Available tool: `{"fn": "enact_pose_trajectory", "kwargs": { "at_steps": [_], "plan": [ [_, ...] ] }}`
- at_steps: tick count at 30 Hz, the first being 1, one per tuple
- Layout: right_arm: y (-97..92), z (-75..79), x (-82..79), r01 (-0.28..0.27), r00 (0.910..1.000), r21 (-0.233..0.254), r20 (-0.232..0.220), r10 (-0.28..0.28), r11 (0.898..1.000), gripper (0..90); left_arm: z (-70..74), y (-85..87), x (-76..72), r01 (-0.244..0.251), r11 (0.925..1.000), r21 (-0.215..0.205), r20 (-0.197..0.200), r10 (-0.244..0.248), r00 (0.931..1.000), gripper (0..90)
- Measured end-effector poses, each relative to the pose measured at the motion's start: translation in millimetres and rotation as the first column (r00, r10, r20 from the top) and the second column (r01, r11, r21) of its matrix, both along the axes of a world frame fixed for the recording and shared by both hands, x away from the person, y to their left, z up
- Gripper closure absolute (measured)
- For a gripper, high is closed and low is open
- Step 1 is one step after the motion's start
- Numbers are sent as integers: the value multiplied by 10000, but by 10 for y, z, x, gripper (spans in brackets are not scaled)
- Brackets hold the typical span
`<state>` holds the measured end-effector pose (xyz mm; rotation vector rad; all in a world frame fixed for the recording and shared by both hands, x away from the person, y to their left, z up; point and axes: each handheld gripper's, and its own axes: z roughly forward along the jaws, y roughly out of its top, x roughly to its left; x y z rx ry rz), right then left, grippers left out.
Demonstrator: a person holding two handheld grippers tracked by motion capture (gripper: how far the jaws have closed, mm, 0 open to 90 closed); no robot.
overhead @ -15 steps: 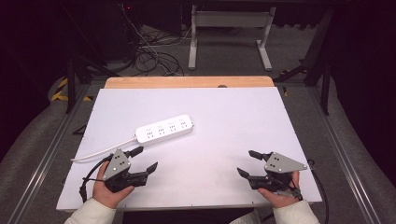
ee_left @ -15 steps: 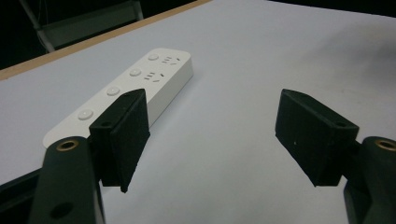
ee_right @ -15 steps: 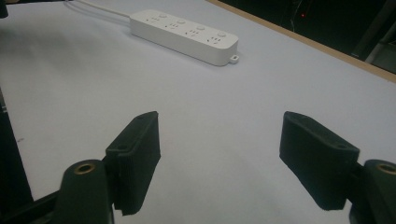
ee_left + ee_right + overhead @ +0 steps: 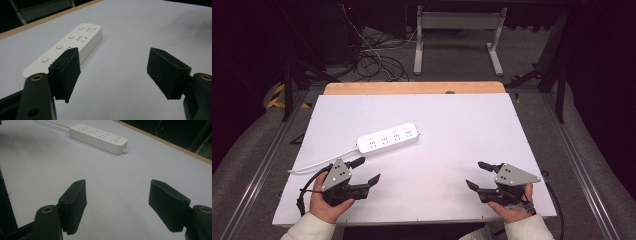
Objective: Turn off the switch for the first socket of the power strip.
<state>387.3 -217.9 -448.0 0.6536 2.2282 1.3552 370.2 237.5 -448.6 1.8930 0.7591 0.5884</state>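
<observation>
Both claws gape wide and empty: the left claw point(image 4: 368, 170) just short of the white power strip point(image 4: 388, 139), the right claw point(image 4: 477, 175) well apart, near the white table point(image 4: 462, 130) front edge. The strip lies untouched; any grasp remains ahead.

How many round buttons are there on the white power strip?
4, in one row along the top face of the power strip, each button beside its own socket group. The strip lies on the white table.

White table point(image 4: 472, 130), wood strip along 12 o'clock edge. White power strip point(image 4: 388, 139) flat at 10 o'clock, cord point(image 4: 319, 162) toward 8.
</observation>
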Motion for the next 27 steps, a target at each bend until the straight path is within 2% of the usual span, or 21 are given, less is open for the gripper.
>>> {"fn": "enact_pose_trajectory", "kwargs": {
  "at_steps": [6, 14, 21, 27],
  "plan": [
    [2, -3, 3, 55, 10000, -76, 78, -55, 10000, 306, 15, 0, -16, 7, 10000, 5, 96, -7, 10000, 292],
    [13, 0, 0, -122, 9999, -48, 6, 122, 9999, 308, 45, 14, -23, 71, 9995, 297, 356, -81, 9993, 310],
    [15, -1, 1, -159, 9999, -74, -12, 159, 9998, 308, 82, 9, -8, 141, 9997, 209, -42, -140, 9999, 319],
    [23, -6, 2, -173, 9998, -74, -28, 173, 9998, 308, 151, -14, 1, 101, 9984, 549, -21, -100, 9999, 334]
  ]
}}
